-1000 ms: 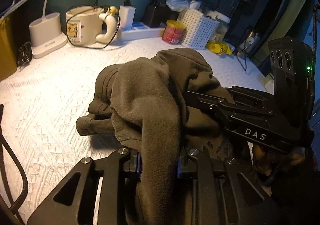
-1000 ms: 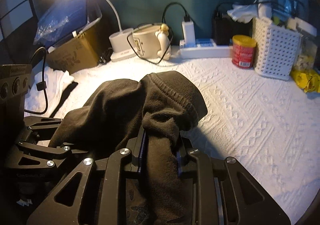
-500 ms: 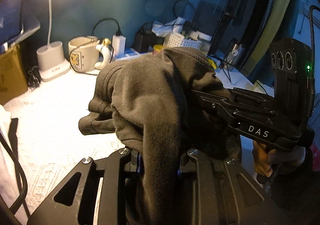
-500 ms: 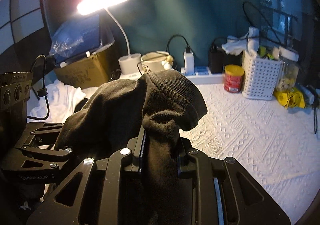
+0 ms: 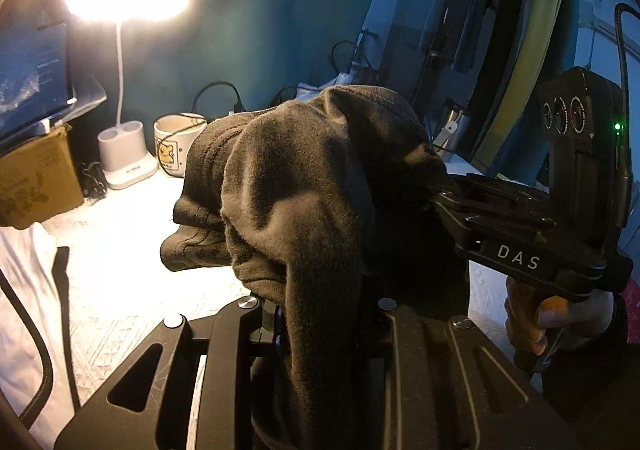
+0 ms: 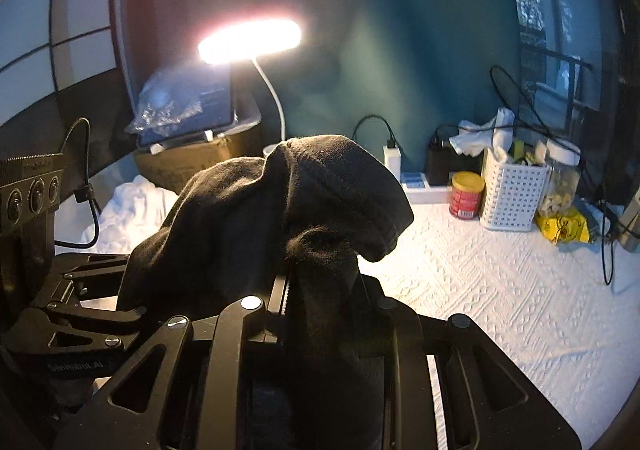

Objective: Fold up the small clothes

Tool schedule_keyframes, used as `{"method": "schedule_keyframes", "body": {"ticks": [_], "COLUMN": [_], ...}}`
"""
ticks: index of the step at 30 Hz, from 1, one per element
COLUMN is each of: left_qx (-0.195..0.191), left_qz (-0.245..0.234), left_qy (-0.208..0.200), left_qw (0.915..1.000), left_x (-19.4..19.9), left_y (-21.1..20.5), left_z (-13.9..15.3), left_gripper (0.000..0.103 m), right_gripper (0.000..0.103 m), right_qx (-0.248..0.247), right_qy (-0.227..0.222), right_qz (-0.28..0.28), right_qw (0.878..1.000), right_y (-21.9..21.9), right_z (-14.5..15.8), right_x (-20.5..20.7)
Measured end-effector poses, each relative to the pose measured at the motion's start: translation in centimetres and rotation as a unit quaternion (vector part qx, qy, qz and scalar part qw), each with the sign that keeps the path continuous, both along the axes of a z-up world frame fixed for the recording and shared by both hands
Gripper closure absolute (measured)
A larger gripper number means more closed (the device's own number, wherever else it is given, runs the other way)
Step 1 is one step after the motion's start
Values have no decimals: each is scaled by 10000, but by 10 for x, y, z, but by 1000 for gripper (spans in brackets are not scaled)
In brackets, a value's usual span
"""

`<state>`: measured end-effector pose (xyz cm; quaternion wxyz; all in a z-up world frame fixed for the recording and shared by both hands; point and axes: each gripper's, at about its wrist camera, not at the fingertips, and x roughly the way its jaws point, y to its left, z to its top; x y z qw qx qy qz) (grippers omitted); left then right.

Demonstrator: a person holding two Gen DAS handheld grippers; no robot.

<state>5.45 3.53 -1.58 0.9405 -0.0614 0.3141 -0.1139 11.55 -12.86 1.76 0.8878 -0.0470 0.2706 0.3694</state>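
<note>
Hanging between both grippers, the dark grey-brown fleece garment was above the white textured cloth surface. The left gripper was closed on one bunched part of it. The right gripper pinched another part, and a ribbed cuff flopped over ahead of its fingers.

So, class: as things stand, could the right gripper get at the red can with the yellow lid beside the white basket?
Probably not yet. The right gripper is shut on the dark garment, which the left gripper also holds. The white cloth towards the red can lies bare, but the garment must be released first.
</note>
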Motion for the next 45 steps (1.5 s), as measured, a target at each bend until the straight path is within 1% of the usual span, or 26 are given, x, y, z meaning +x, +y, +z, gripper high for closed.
{"method": "schedule_keyframes", "body": {"ticks": [6,13,21,29,39,45], "left_qx": [19,78,88,136,238,324], "left_qz": [102,333,701,988,1130,1183], "left_qy": [-271,-579,-801,-1065,-1357,-1484], "left_qw": [9996,9977,9943,9893,9840,9813], "left_x": [-23,-51,-84,-105,-119,-133], "left_y": [2,10,31,50,63,64], "left_z": [17,36,49,63,78,87], "left_gripper": [81,81,82,82,82,82], "right_gripper": [79,79,79,79,79,79], "right_qx": [75,215,296,375,541,590], "right_qy": [-293,-580,-710,-914,-1135,-1216], "right_qz": [121,378,726,950,1041,1028], "right_qw": [9995,9974,9944,9906,9866,9855], "right_y": [6,18,45,63,72,74], "right_z": [23,50,65,82,104,113], "right_x": [-23,-48,-67,-84,-101,-116]}}
